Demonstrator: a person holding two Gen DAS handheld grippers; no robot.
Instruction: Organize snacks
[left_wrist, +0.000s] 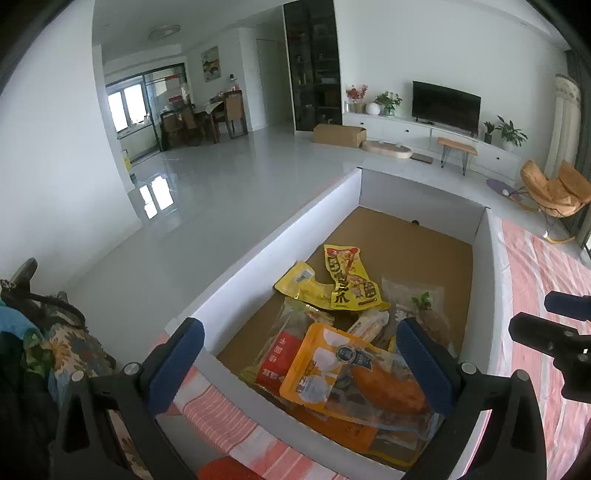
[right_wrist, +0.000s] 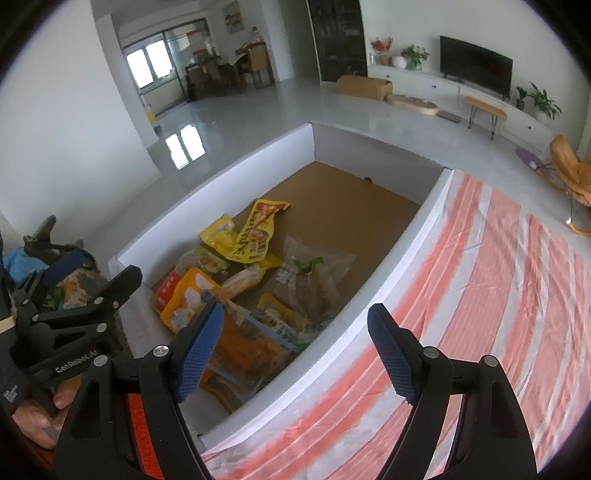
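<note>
A white box (left_wrist: 280, 229) with a brown cardboard floor holds several snack packs. An orange pack (left_wrist: 354, 380) lies on top at the near end, with yellow packs (left_wrist: 351, 277) behind it and a clear pack (left_wrist: 421, 299) to the right. The same box (right_wrist: 236, 177) and packs (right_wrist: 258, 229) show in the right wrist view. My left gripper (left_wrist: 299, 365) is open and empty, hovering over the box's near end above the orange pack. My right gripper (right_wrist: 295, 350) is open and empty above the box's right wall.
The box sits on a table with a red-and-white striped cloth (right_wrist: 498, 288). Patterned fabric (left_wrist: 55, 332) lies at the left. Beyond is a living room floor, a TV stand (left_wrist: 443, 129) and an orange chair (left_wrist: 554, 192).
</note>
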